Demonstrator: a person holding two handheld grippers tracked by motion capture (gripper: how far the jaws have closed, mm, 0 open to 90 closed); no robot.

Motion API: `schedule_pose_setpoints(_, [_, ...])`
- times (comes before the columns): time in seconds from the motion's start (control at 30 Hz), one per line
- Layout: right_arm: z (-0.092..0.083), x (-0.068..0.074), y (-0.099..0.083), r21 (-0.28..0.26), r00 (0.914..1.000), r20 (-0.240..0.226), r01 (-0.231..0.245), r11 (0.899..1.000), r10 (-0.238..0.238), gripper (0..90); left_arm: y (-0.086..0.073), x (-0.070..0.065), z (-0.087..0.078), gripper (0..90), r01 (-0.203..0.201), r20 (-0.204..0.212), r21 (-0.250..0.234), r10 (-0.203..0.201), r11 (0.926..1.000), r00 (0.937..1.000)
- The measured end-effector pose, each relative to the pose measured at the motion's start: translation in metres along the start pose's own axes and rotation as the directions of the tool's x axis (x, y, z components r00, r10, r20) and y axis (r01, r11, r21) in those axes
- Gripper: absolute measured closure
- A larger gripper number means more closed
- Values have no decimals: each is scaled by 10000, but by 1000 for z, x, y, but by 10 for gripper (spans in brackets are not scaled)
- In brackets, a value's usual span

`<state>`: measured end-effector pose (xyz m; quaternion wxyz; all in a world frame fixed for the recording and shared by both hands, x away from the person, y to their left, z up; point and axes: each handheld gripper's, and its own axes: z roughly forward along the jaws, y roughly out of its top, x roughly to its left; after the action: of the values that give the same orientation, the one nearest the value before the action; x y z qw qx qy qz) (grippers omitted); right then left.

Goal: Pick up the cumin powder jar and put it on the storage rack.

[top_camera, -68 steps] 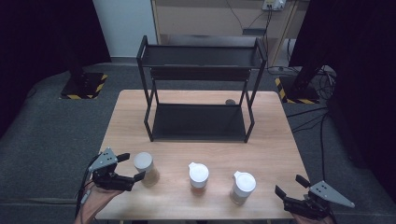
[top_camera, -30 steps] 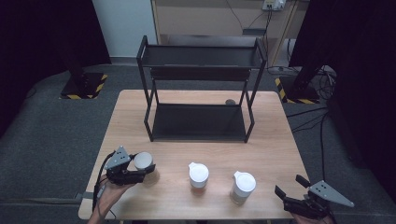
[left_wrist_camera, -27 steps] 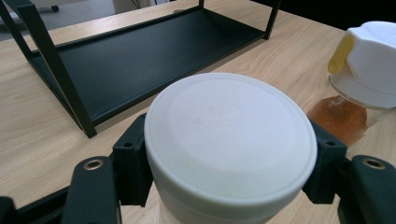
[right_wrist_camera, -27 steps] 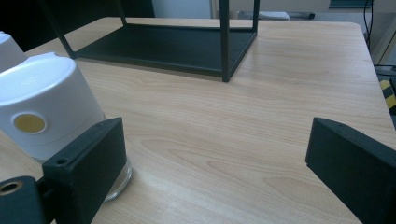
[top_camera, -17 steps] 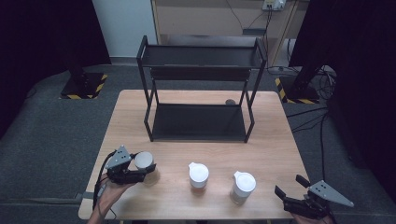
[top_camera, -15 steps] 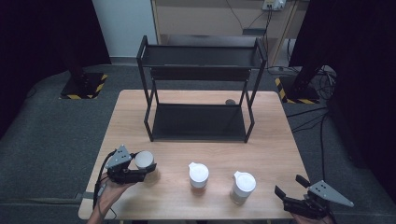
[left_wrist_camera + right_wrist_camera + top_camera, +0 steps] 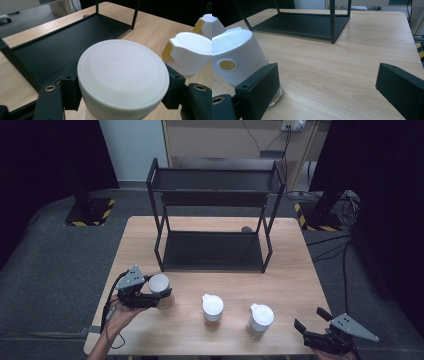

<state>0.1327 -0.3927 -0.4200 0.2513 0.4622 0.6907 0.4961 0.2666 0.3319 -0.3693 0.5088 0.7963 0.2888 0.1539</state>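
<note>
left tongs (image 7: 150, 296): jaws clamped on white-lidded jar (image 7: 160, 285) either side below its lid, at the surface's (image 7: 295, 275) front left, near the black rack's (image 7: 215, 250) front-left leg | centre: 2 white-capped jars (image 7: 212, 307) (image 7: 261, 319) upright, apart | right tongs (image 7: 320, 335): jaws spread wide, nothing between, at front-right edge

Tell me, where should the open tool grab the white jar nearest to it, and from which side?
Probably low on the round body of that jar, under its wide white cap, coming in level from the table's right, where the right tool sits with its jaws wide apart. The jar stands upright, and the cap carries a yellow spot on its side, so squeezing the smooth body below looks safer.
</note>
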Motion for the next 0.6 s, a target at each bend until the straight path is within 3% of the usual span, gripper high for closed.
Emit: schedule_pose_setpoints(0.6, [0,-1,0,28,10000,-51,22,10000,-21,55,40,16,20,323,-648,676,62,642,9979,9956])
